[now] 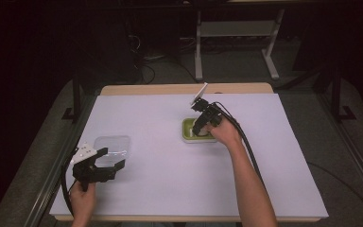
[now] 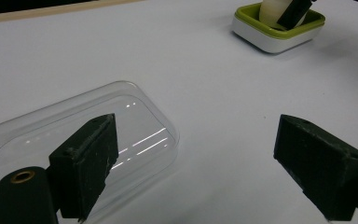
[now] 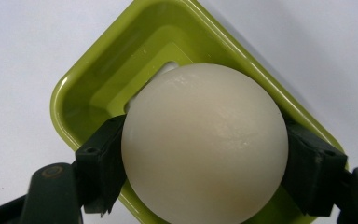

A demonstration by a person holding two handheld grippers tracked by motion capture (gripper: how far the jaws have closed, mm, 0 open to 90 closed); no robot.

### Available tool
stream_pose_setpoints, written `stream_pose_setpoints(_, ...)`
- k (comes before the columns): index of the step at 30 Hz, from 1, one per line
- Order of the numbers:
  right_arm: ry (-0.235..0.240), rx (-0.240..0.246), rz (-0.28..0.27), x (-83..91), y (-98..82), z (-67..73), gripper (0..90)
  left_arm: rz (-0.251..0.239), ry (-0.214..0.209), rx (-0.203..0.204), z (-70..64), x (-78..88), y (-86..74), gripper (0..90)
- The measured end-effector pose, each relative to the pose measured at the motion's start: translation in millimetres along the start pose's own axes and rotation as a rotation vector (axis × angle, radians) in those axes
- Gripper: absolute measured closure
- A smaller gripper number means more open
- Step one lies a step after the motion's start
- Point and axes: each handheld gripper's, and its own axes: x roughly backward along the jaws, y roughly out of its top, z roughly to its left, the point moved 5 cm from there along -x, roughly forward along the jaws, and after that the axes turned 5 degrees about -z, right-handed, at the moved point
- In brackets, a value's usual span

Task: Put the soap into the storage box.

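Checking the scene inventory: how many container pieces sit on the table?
2. A clear plastic lid lies near the left gripper; a green-and-white dish sits mid-table, where the right gripper clamps a cream soap bar.

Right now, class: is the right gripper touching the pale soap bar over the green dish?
Touching. In the right gripper view, both black jaws of the right gripper press flush against opposite sides of the soap bar, no gap showing, above the green dish.

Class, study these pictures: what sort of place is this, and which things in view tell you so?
Probably a lab or workshop set up for recording, not a home. A table under a plain white sheet stands on a grey floor in a dark room, cables trail behind it, and each hand holds a cabled gripper, left gripper and right gripper.
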Motion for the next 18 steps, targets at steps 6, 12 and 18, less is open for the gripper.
stream_pose_setpoints(6,0.005,-0.006,0.005,-1.6,-0.1,0.6,23.3,0.001,0.0,-0.002,0.3,0.2,0.0,12.9)
stream_pose_setpoints(12,0.01,-0.019,0.015,-4.3,-0.3,0.8,23.3,-0.002,0.002,0.0,0.7,0.4,0.1,12.9)
stream_pose_setpoints(18,0.006,-0.013,0.017,-5.2,-0.1,0.4,23.3,0.001,0.002,-0.001,0.8,0.6,0.2,12.9)
